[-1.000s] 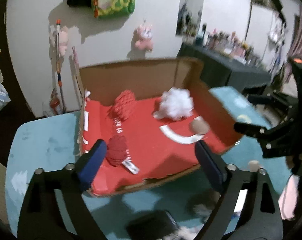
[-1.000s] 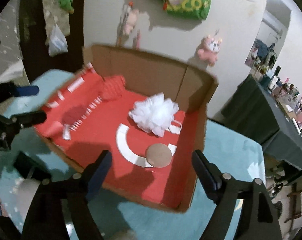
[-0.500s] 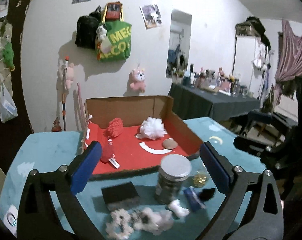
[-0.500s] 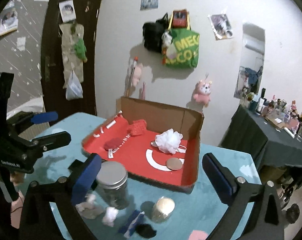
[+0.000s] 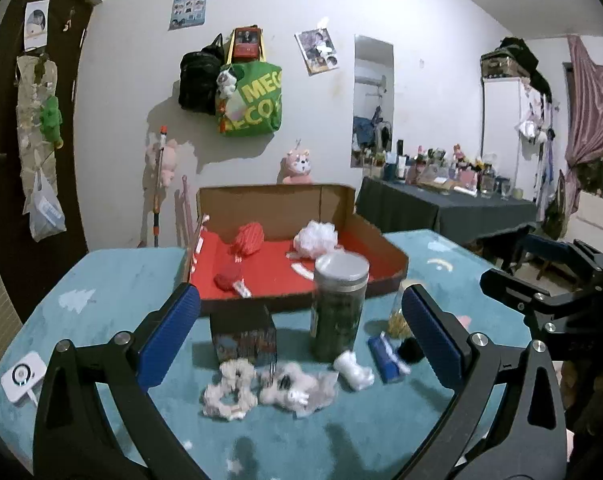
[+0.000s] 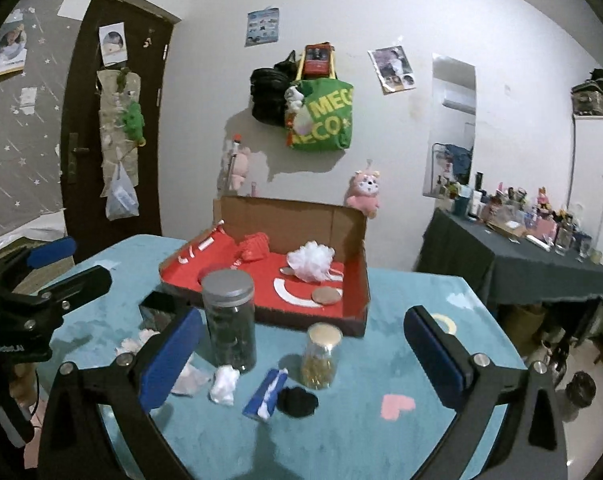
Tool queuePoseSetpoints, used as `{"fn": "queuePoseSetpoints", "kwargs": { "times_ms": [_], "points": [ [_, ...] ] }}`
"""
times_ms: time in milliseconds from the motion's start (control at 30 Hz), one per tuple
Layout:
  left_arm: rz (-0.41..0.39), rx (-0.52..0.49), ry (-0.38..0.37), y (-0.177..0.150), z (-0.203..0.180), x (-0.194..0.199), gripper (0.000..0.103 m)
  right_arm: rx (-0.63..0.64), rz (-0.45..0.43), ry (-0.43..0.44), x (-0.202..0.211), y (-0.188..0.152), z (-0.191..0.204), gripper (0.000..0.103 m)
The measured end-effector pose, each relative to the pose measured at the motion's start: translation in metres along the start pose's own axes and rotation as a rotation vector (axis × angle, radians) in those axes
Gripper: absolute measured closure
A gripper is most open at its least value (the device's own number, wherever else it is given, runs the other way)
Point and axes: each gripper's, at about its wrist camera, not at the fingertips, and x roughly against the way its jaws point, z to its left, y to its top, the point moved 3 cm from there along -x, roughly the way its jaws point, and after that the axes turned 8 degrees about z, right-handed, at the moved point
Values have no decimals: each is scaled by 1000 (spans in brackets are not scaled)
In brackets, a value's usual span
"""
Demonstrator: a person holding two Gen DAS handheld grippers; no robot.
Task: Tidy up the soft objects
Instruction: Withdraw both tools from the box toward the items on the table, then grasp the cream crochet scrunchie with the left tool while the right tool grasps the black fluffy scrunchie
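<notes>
Sorting partly done; both hand-held grippers wide open, empty.
I count fluffy white scrunchies (image 5: pixel 229 390) loose on near teal counter (image 5: pixel 113 300), outside red-lined cardboard box (image 5: pixel 385 246).

A red-lined brown box (image 5: pixel 385 242) is seen at twelve o'clock on the teal table (image 5: pixel 113 292). White pompom (image 5: pixel 316 237), black scrunchie (image 6: pixel 297 401).
</notes>
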Motion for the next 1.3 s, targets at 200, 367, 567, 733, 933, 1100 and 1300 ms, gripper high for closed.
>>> {"fn": "queuePoseSetpoints", "kwargs": {
  "times_ms": [200,367,567,733,933,1100,1300],
  "points": [
    [48,27,11,-27,1,-10,0,-32,17,-21,-9,-30,1,0],
    [98,33,41,-46,4,-24,0,-50,61,-29,-24,-51,1,0],
    [167,53,43,-62,11,-41,0,-79,135,-17,-46,-72,-1,0],
    [214,75,58,-72,20,-53,0,-96,183,-6,-61,-84,-2,0],
    [258,94,84,-75,33,-66,0,-110,218,-2,-73,-90,-4,0],
    [298,98,111,-78,45,-76,0,-117,249,0,-84,-93,-7,0],
    [369,95,119,-81,61,-94,0,-145,291,22,-102,-95,-13,0]
  ]
}}
